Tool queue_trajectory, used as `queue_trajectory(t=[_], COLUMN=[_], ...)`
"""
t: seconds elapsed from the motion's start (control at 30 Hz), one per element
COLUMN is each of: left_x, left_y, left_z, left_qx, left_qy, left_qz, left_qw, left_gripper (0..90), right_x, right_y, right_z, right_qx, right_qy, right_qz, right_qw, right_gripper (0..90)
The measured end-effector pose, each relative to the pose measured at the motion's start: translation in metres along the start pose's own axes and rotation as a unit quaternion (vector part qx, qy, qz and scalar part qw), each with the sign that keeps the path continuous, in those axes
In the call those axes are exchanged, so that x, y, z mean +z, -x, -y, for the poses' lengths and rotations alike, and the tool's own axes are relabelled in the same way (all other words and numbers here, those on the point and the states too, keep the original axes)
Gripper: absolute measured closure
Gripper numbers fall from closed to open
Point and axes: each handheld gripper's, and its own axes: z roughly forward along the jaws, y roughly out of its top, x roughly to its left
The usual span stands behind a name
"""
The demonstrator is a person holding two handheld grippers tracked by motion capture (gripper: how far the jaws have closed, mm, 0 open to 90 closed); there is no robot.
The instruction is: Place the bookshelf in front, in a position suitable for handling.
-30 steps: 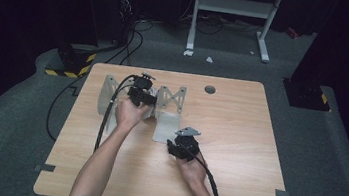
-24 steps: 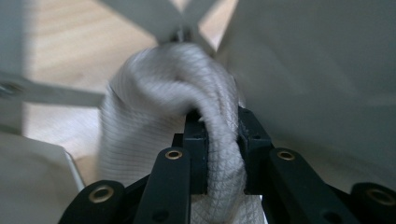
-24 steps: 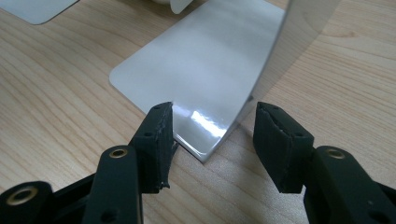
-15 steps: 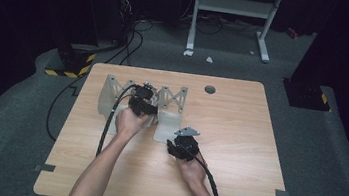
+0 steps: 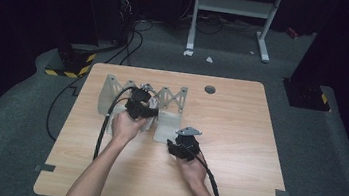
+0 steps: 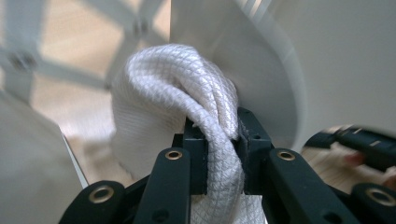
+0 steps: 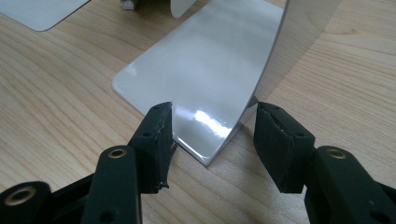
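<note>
A white woven cloth [image 6: 187, 93] is bunched up in my left gripper [image 6: 217, 135], whose jaws are shut on it. Close behind the cloth stands a white upright plate [image 6: 327, 56]. In the high view the left gripper [image 5: 141, 105] is over the metal scissor rack [image 5: 172, 98] at the table's back left. My right gripper [image 7: 212, 135] is open. Its jaws straddle the near corner of a flat glossy plate [image 7: 205, 70], where a thin upright sheet [image 7: 303, 28] rises. In the high view the right gripper [image 5: 184, 144] sits just right of that plate [image 5: 165, 132].
A small grey round disc [image 5: 210, 89] lies near the table's far edge. The rack's left end plate [image 5: 107, 95] stands near the table's left side. Black cables trail off the left edge to the floor. A white metal stand [image 5: 234, 7] is on the floor beyond the table.
My left gripper has drawn a little nearer to the person with the cloth in it. The right gripper has stayed put.
</note>
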Motion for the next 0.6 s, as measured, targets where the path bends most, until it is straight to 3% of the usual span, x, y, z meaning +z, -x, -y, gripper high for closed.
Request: queue_trajectory(t=[0.1, 0.2, 0.47, 0.6], left_x=[0.014, 0.021, -0.013, -0.008], left_y=[-0.002, -0.004, -0.006, -0.008], left_z=[0.007, 0.012, 0.004, 0.003], left_qx=[-0.003, -0.016, -0.011, -0.012], left_qy=[-0.019, -0.018, 0.03, 0.022], left_qz=[0.004, 0.013, 0.011, 0.009], left_qw=[0.9998, 0.9996, 0.9994, 0.9997], left_gripper=[76.6, 76.6, 76.4, 76.2], right_x=[0.0, 0.0, 0.0, -0.005], right_y=[-0.001, -0.001, -0.003, -0.004], right_z=[0.0, 0.0, 0.0, 0.004], right_qx=[-0.001, -0.002, -0.007, -0.021], right_qy=[-0.002, -0.002, -0.003, -0.004], right_qz=[0.0, 0.001, 0.005, -0.002], right_qw=[1.0, 1.0, 1.0, 0.9998], right_gripper=[46.3, 46.2, 45.1, 51.5])
